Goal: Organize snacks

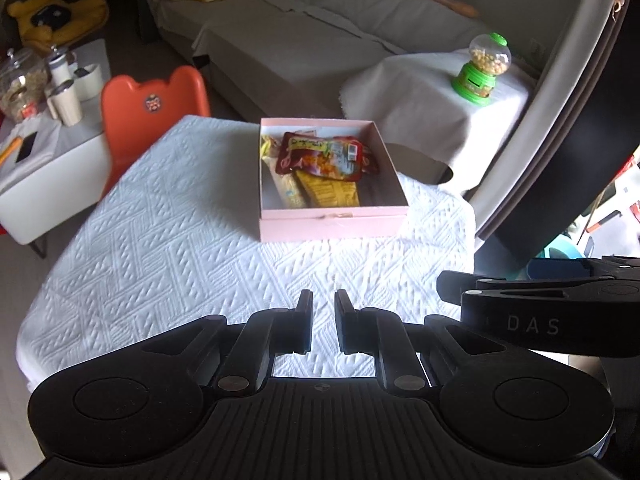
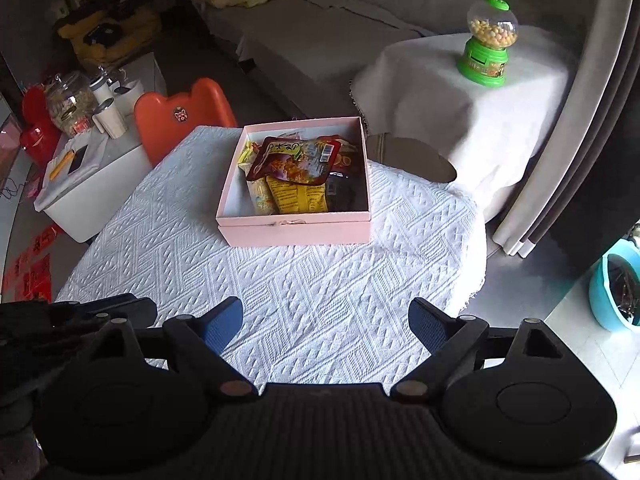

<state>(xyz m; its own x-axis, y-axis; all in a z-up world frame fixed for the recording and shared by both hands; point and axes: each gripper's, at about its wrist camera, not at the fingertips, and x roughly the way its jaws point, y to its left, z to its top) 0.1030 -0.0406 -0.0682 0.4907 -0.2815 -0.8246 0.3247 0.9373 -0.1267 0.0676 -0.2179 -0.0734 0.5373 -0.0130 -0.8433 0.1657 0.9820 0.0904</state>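
A pink box (image 1: 332, 222) (image 2: 296, 232) stands open on the white quilted tablecloth (image 1: 180, 240) (image 2: 304, 288). Inside lie several snack packets: a red pouch (image 1: 320, 156) (image 2: 296, 160) on top, a yellow packet (image 1: 330, 192) (image 2: 298, 198) under it, and a pale one (image 1: 288, 188) at the left. My left gripper (image 1: 323, 304) hovers above the near table edge, jaws nearly closed with a narrow gap, holding nothing. My right gripper (image 2: 326, 312) is wide open and empty, near the front of the table. Its arm shows in the left wrist view (image 1: 540, 304).
An orange chair (image 1: 154, 100) (image 2: 184, 114) stands behind the table at the left. A green candy dispenser (image 1: 482, 68) (image 2: 488, 40) sits on a cloth-covered side table at the right. A low white table with jars and cups (image 2: 92, 120) is at far left. A sofa lies behind.
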